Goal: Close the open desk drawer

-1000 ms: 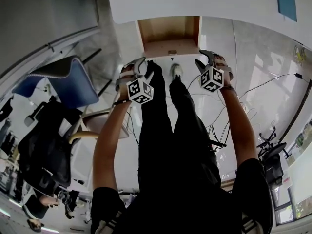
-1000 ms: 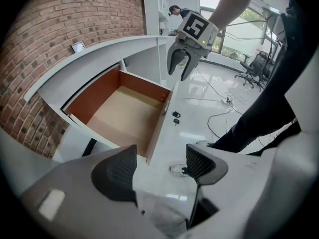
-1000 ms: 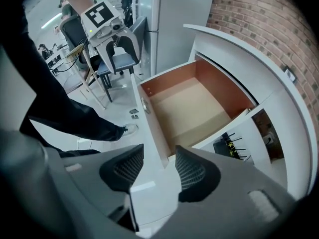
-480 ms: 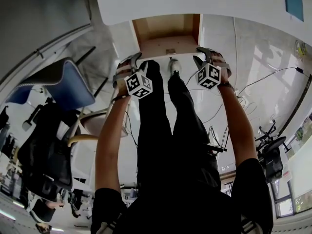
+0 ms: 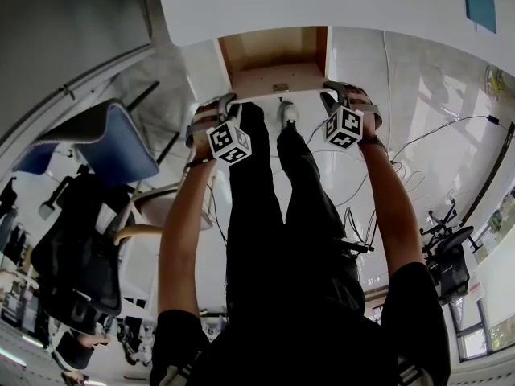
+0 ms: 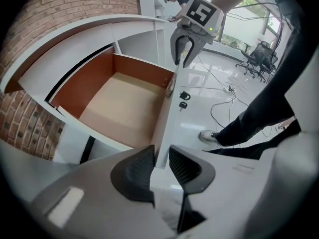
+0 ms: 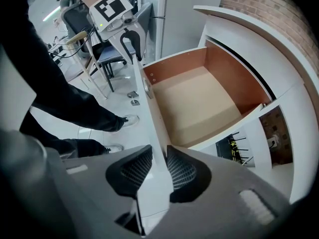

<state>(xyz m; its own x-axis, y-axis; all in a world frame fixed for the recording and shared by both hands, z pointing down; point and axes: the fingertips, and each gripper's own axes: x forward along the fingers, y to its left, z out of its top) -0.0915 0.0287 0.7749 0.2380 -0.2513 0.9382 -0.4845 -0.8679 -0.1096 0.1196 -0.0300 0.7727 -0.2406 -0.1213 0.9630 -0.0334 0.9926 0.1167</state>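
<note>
The open drawer (image 5: 278, 53) has a light wooden inside (image 6: 119, 108) (image 7: 194, 103) and juts out from under the white desk (image 5: 322, 2). Its white front panel (image 5: 278, 81) (image 6: 187, 118) (image 7: 149, 114) carries a lock with keys (image 6: 183, 96). My left gripper (image 5: 229, 103) (image 6: 159, 167) straddles the panel's top edge at one end; its jaws have just been closing and the pads press on the panel. At the other end my right gripper (image 5: 330, 95) (image 7: 153, 169) has likewise just been closing, with the panel's edge pinched between its pads. Each gripper shows in the other's view: right gripper (image 6: 184, 51), left gripper (image 7: 130, 39).
The person's dark-trousered legs (image 5: 273, 199) stand right before the drawer. A blue chair (image 5: 121, 139) and a black office chair (image 5: 72, 256) are at the left. Cables (image 5: 418, 147) trail over the glossy floor at the right. A brick wall (image 6: 60, 4) backs the desk.
Both grippers have sunk onto the top edge of the drawer's front panel, and their jaws have narrowed round it. The drawer has stayed where it was.
</note>
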